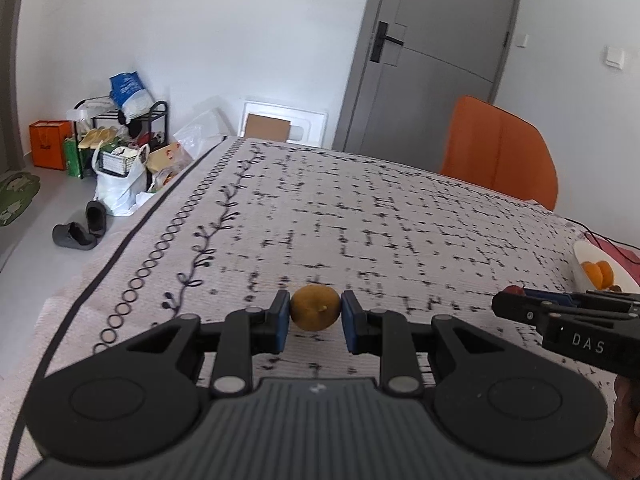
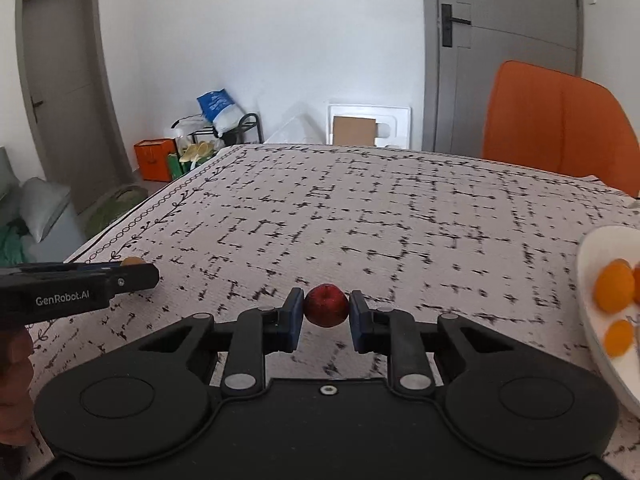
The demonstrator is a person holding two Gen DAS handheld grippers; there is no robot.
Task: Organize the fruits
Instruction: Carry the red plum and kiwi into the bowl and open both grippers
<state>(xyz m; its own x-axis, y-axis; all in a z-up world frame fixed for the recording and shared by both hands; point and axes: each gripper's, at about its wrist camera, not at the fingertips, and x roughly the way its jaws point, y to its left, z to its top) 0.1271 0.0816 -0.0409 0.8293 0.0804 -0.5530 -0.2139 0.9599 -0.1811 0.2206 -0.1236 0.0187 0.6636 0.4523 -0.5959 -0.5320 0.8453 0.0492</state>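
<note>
My left gripper (image 1: 315, 309) is shut on a small yellow-brown fruit (image 1: 315, 307), held just above the patterned tablecloth (image 1: 360, 216). My right gripper (image 2: 326, 306) is shut on a small dark red fruit (image 2: 326, 305). In the left wrist view the right gripper (image 1: 516, 300) shows side-on at the right with a bit of the red fruit at its tip. In the right wrist view the left gripper (image 2: 136, 274) shows at the left with a bit of its fruit. A white plate (image 2: 596, 324) at the right holds several orange fruits (image 2: 614, 286); it also shows in the left wrist view (image 1: 580, 258).
An orange chair (image 2: 560, 124) stands behind the table's far right side. The table's left edge (image 1: 132, 236) drops to the floor, where bags, a shoe rack and slippers (image 1: 80, 228) lie. Grey doors are in the back wall.
</note>
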